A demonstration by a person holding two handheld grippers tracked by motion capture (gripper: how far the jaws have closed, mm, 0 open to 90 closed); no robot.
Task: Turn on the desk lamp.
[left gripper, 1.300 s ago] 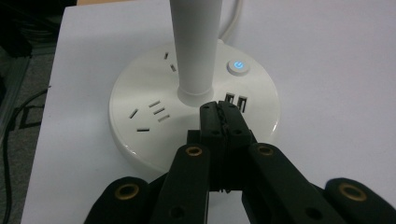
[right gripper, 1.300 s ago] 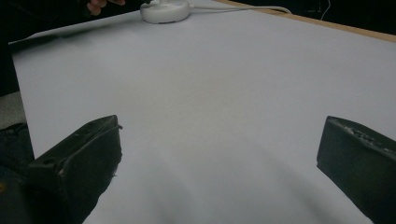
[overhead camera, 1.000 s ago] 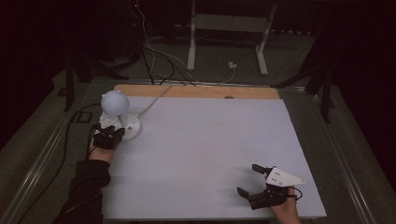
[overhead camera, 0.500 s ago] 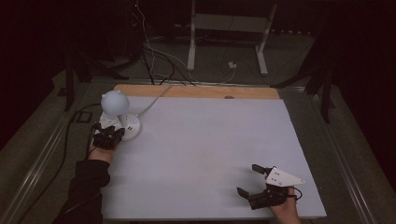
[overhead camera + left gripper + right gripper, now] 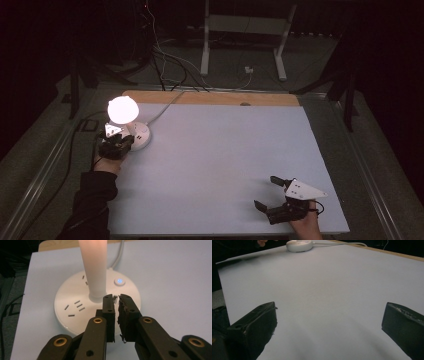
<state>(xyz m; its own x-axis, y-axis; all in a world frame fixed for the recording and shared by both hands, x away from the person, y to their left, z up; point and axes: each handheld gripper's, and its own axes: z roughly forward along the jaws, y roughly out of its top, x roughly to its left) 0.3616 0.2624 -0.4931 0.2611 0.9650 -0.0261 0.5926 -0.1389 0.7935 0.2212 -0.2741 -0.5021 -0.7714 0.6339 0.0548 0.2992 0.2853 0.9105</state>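
A white desk lamp stands at the mat's far left, its globe shade (image 5: 122, 110) glowing brightly over a round base (image 5: 141, 136). The left gripper view looks at that base (image 5: 72, 298), its lit stem (image 5: 93, 265) and a blue-lit button (image 5: 119, 281). My left gripper (image 5: 121, 142) hovers at the base's near edge. Its jaws (image 5: 117, 298) have just been opening and stand a thin slit apart with nothing between them. My right gripper (image 5: 266, 192) rests open and empty at the mat's near right (image 5: 329, 310).
A pale mat (image 5: 225, 160) covers the table, with a wooden strip (image 5: 210, 98) along its far edge. The lamp's white cable (image 5: 165, 107) runs off the far side. Metal rails (image 5: 45, 170) flank the table. The lamp base (image 5: 299, 245) shows far off in the right gripper view.
The lamp's shade has gone from dull and unlit to brightly lit. Both hands have stayed about where they were.
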